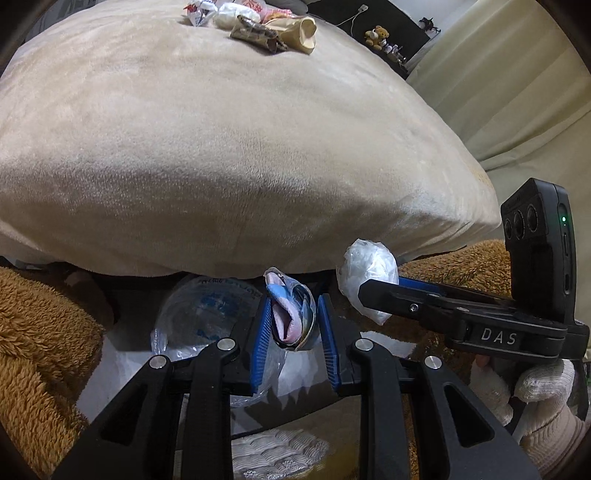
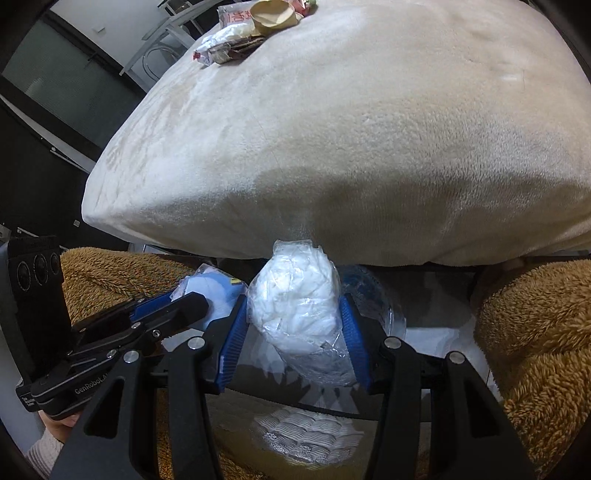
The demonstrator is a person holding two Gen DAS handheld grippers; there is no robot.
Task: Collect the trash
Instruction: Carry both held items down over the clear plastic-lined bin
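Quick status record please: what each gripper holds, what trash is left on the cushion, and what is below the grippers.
left gripper: shut on crumpled pink-and-blue wrapper
right gripper: shut on white tissue wad in clear plastic
left on beige plush cushion: pile of crumpled wrappers and a tan paper cup at far edge
below grippers: clear plastic bag with blue print, partly hidden

Bed: we see a cream plush blanket (image 1: pixel 229 147) draped over it
Shelf: dark, holding a teddy bear (image 1: pixel 377 36)
Seat: brown fleece throw (image 2: pixel 535 332)
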